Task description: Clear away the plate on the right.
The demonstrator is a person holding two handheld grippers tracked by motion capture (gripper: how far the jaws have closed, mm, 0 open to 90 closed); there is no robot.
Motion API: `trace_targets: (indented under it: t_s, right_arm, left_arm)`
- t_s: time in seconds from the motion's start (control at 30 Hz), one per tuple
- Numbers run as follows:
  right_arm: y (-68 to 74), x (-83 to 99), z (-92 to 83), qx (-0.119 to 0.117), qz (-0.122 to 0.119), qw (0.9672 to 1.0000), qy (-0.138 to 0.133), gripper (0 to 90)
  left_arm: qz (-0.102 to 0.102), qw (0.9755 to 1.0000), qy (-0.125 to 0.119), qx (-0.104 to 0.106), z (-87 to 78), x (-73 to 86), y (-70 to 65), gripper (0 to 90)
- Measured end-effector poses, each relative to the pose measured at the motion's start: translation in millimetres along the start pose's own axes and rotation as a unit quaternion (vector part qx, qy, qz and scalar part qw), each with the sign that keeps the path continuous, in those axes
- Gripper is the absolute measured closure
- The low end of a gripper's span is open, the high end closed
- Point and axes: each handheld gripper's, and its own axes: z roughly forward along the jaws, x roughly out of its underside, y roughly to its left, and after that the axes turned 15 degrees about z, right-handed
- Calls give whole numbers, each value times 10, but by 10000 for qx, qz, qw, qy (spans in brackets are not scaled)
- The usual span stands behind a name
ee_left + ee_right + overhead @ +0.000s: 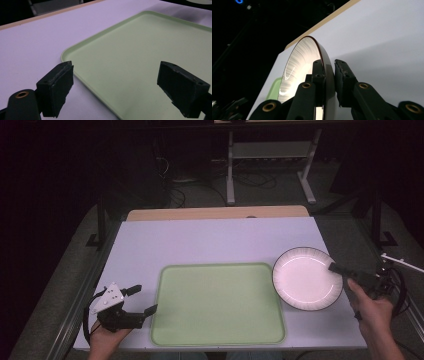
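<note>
Dark room; pale lilac counter (210, 240) with wooden far edge. Left gripper (141, 300): near-left corner, jaws wide apart and empty, held just beside the left rim of a light green tray (218, 304), centre. White plate (306, 277) with dark ribbed rim: right of tray. Right gripper (334, 267): jaws closed on the plate's right rim; plate apparently tilted, though hard to confirm from above.
</note>
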Motion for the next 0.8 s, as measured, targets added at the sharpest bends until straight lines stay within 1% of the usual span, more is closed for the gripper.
trace_targets:
  t_s: [0.07,0.17,0.37,0.4,0.47,0.57,0.6,0.63,0.7,0.73,0.77,0.8]
  right_arm:
    - [38,57,18,-129,-12,9999,101,784]
    - [117,125,42,-232,-76,9995,177,783]
    - [283,214,112,-287,-212,9987,376,781]
    - [313,223,127,-309,-252,9983,419,781]
    - [378,249,164,-376,-248,9977,502,779]
    - [494,290,232,-517,-365,9960,623,780]
    - [564,304,282,-562,-448,9950,700,779]
    - [564,304,282,-562,-448,9950,700,779]
    - [624,320,328,-590,-514,9942,741,779]
    - [685,327,370,-618,-559,9933,795,779]
    - [685,327,370,-618,-559,9933,795,779]
    - [718,330,386,-630,-597,9928,822,779]
  left_arm:
    - [4,10000,-5,-3,-2,-1,-1,133]
    - [-5,10000,-18,-13,-6,0,1,133]
    - [-3,10000,-40,-28,-14,-1,5,133]
    - [1,10000,-40,-27,-13,-1,6,133]
    - [-2,10000,-34,-24,-10,0,5,133]
    - [-1,10000,-30,-15,-7,-1,4,133]
    - [3,10000,-30,-17,-7,-2,3,133]
    - [2,10000,-31,-21,-8,-2,3,133]
    - [-8,10000,-37,-24,-10,1,5,133]
    - [-19,10000,-35,-25,-12,2,6,133]
    - [-22,10000,-34,-24,-14,3,9,133]
    - [-22,10000,-38,-25,-15,4,10,133]
